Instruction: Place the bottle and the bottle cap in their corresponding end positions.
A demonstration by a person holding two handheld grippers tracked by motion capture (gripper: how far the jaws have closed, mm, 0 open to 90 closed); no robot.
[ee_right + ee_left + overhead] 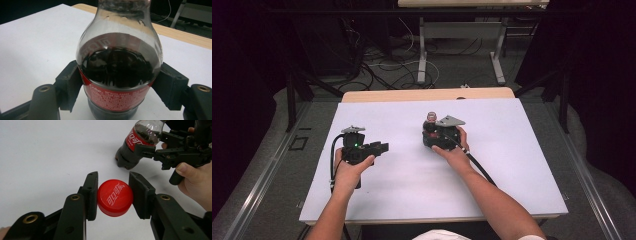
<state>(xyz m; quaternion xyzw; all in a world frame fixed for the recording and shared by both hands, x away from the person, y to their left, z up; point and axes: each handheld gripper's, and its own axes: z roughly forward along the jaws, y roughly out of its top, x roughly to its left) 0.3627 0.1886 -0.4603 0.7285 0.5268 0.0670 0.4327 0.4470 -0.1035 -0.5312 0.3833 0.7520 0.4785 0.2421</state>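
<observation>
Left tongs [113, 195]: closed on the red cap [115, 197], one pad pressing each side, printed top facing the camera. In the left gripper view the cap sits centre frame, held above the white worktop [50, 152]. In the high view the left tongs [382, 147] are left of centre, pointing toward the middle of the frame, with the left hand [349, 167] wrapped around the grip.

Right tongs [117, 85]: clamped on the bottle [118, 65] at the top of its red label, pads against both sides. The bottle is open at the neck, with dark cola up to about the shoulder. In the left gripper view the bottle [136, 143] is at upper right, its base on the worktop, leaning a bit. The right tongs [150, 150] come in from the right edge, with the right hand [197, 180] behind them.

In the high view the bottle [430, 122] stands just right of centre, with the right tongs [432, 131] around it and the right hand [454, 150] below them. Cap and bottle are well apart.

The worktop's wooden edge [427, 94] shows along the top of the white sheet.
</observation>
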